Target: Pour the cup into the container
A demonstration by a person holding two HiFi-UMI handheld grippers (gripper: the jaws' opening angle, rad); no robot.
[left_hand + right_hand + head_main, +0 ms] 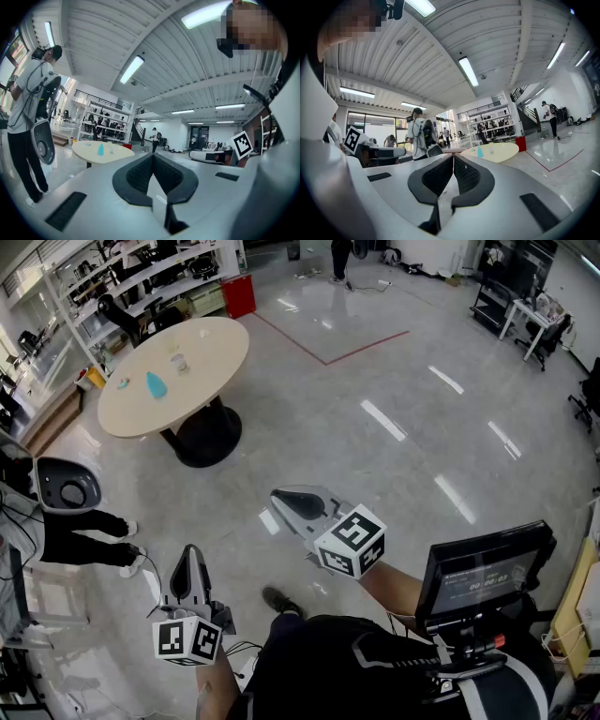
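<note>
Glossy grey floor fills the head view. A round table (211,348) is seen at upper left, with a clear cup (179,362) near its middle and a teal thing (156,384) just beside it, toward the left edge. The left gripper (190,557) and right gripper (279,495) are held well apart from the table. In the left gripper view the jaws are pressed together, with nothing between them. In the right gripper view the jaws are likewise closed and empty.

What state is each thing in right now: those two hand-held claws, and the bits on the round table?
left gripper: shut, empty, far from the round table.
right gripper: shut, empty, also far off.
blue object: upright on the round table, untouched.
clear vessel: upright beside it, apart; contents too small to tell.
</note>
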